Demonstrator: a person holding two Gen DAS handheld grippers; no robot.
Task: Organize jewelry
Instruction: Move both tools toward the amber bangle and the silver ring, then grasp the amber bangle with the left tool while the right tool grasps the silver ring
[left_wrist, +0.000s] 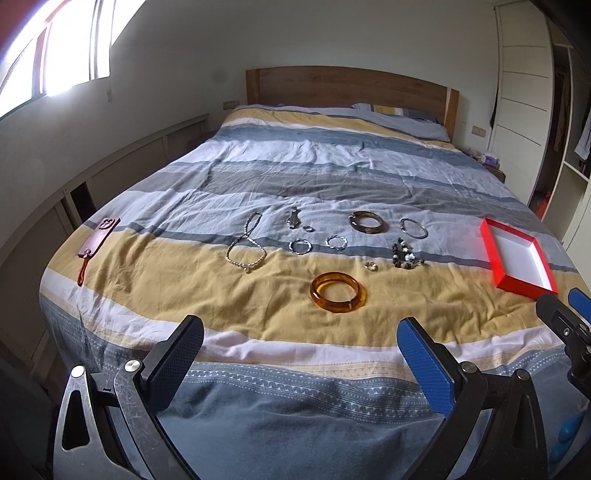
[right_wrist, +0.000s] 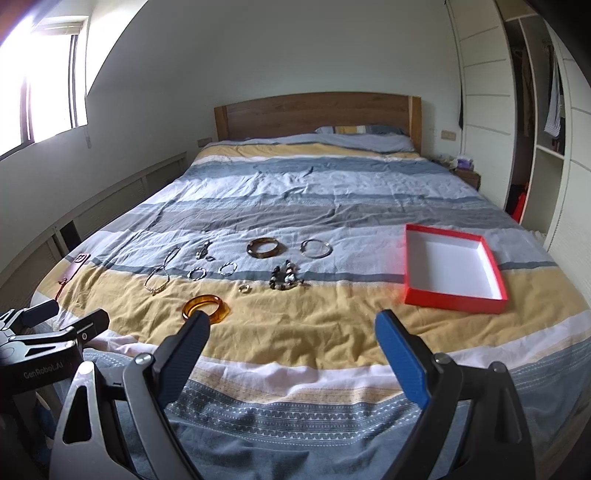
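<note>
- The left gripper (left_wrist: 300, 350) fills the bottom of its view, jaws spread wide with nothing between them, above the near edge of the bed (left_wrist: 258, 413).
- The right gripper (right_wrist: 291, 345) sits at the bottom of its view, jaws equally wide and holding nothing; its black finger (right_wrist: 184, 354) overlaps the amber bangle (right_wrist: 205, 304) in the picture, contact unclear.
- In the left view the amber bangle (left_wrist: 338, 292) lies just above centre on the yellow stripe.
- Further up, a small ring (left_wrist: 371, 265) and a bead bracelet (left_wrist: 406, 255) lie right of centre, and a pearl necklace (left_wrist: 245, 245) left of centre.
- Two silver rings (left_wrist: 300, 245) lie side by side in the middle.
- Beyond them are a dark bangle (left_wrist: 366, 221), a thin hoop (left_wrist: 413, 228) and a small pendant (left_wrist: 293, 218).
- A red box (right_wrist: 452, 269), open and white inside, lies at mid right, well apart from the jewelry.
- A brown phone case (left_wrist: 96, 238) lies at the left edge of the bed.
- The headboard (left_wrist: 347, 86) stands at the top centre.
</note>
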